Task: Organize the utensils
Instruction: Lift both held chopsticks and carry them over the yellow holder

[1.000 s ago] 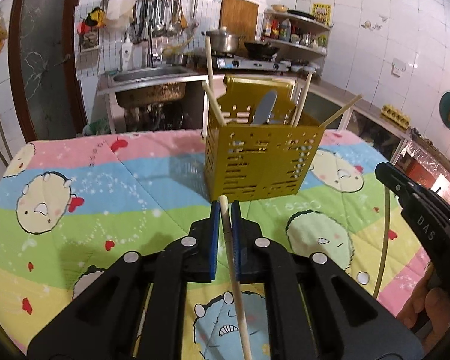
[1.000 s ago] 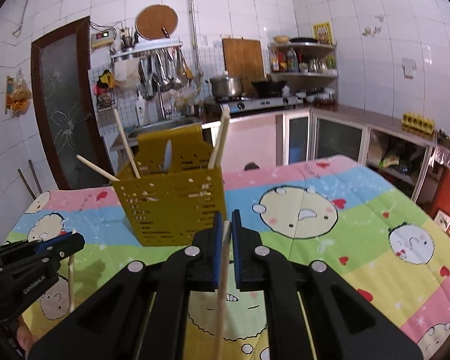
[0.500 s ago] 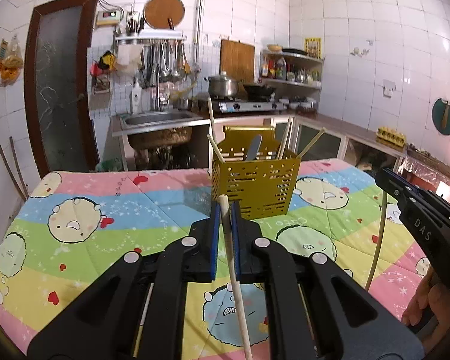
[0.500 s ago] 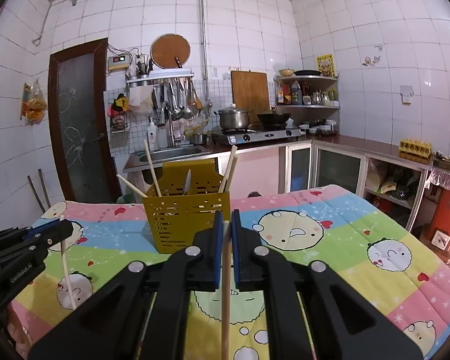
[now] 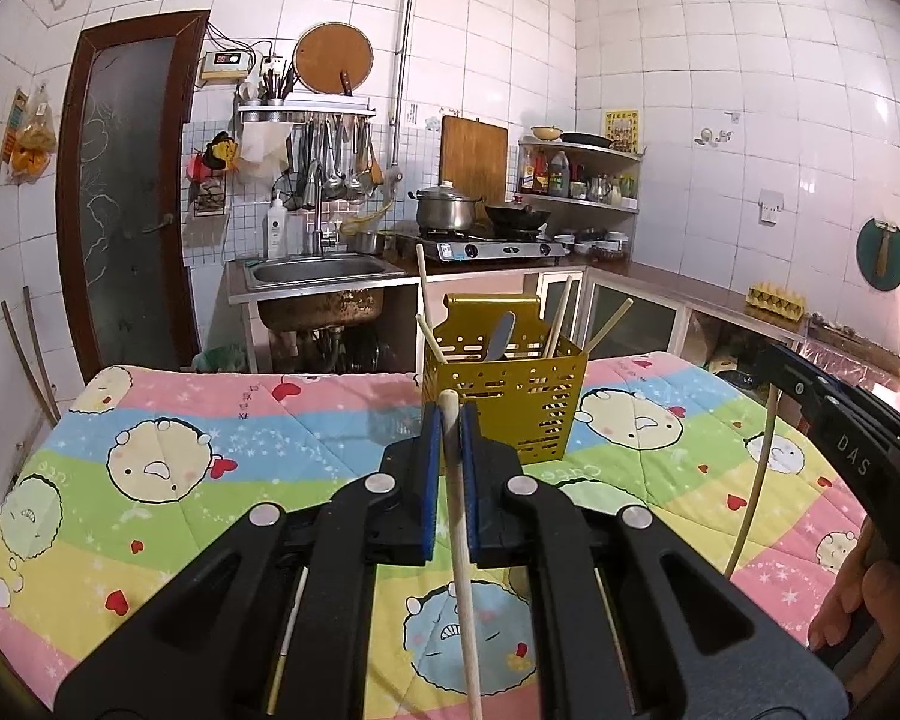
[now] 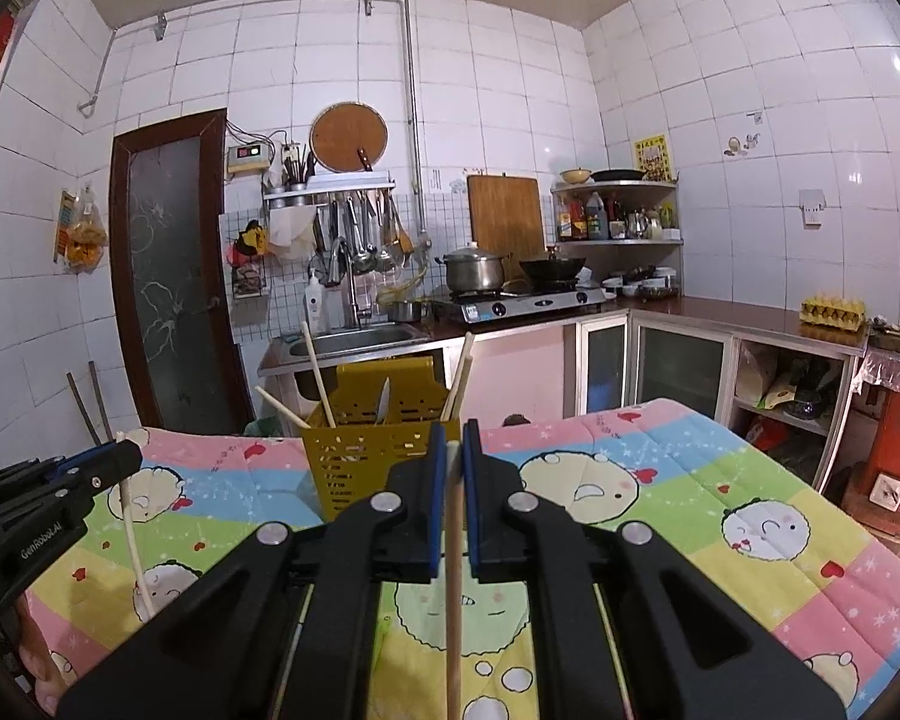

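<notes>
A pale wooden chopstick [image 5: 463, 546] is pinched between the blue pads of the left gripper [image 5: 449, 420], its rounded top standing just above the fingertips and its shaft running down out of the lower edge of the left wrist view. A second chopstick [image 6: 453, 570] is clamped in the same way by the right gripper [image 6: 453, 438], the jaws pressed together on it and the shaft hanging almost upright.

The yellow perforated utensil holder [image 5: 510, 402] is seen at twelve o'clock from the left gripper, slightly toward one o'clock, standing on the cartoon-printed quilt [image 5: 210, 450] that covers the table. From the right gripper it lies toward eleven o'clock, partly hidden behind the left finger. Several chopsticks lean out of its compartments at different angles, and a grey utensil handle [image 5: 499, 336] (spoon or knife cannot be told) stands in the middle; which compartment each occupies cannot be told.

In the left wrist view the right gripper is found at three o'clock, with part of a hand [image 5: 858, 606] below it. In the right wrist view the left gripper is found at nine o'clock. Both grippers are held well short of the holder.
</notes>
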`<act>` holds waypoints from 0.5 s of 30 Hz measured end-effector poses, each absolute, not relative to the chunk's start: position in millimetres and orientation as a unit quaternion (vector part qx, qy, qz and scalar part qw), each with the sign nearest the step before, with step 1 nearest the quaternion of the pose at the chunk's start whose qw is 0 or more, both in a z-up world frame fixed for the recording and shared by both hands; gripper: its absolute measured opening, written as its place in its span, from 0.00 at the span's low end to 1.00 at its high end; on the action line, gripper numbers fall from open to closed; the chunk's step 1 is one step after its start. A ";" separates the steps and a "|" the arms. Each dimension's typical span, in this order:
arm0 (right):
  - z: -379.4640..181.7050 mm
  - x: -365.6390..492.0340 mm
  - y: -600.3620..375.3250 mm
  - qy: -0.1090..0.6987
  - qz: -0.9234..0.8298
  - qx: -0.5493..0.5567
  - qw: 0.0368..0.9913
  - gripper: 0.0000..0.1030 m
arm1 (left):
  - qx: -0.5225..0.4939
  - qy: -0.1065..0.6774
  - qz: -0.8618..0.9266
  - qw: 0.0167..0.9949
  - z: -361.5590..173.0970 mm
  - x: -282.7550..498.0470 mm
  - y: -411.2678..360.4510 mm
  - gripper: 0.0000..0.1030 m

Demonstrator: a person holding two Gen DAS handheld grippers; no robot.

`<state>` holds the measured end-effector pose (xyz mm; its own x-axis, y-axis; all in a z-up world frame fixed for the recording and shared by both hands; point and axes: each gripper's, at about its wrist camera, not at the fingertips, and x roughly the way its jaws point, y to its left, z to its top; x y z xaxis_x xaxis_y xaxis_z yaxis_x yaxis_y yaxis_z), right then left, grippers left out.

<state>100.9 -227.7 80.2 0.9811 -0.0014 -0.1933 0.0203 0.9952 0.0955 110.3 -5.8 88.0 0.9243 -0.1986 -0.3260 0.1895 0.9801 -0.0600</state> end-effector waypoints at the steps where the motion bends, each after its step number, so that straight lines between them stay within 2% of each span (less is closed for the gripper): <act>1: 81.2 101.6 -227.5 0.095 -0.006 0.047 0.994 0.06 | -0.014 0.166 -0.098 0.981 89.1 110.8 -5.1 0.05; 15: 98.6 134.9 -228.9 0.083 -0.004 0.036 0.996 0.06 | -0.017 0.152 -0.098 0.983 106.8 137.8 -5.5 0.04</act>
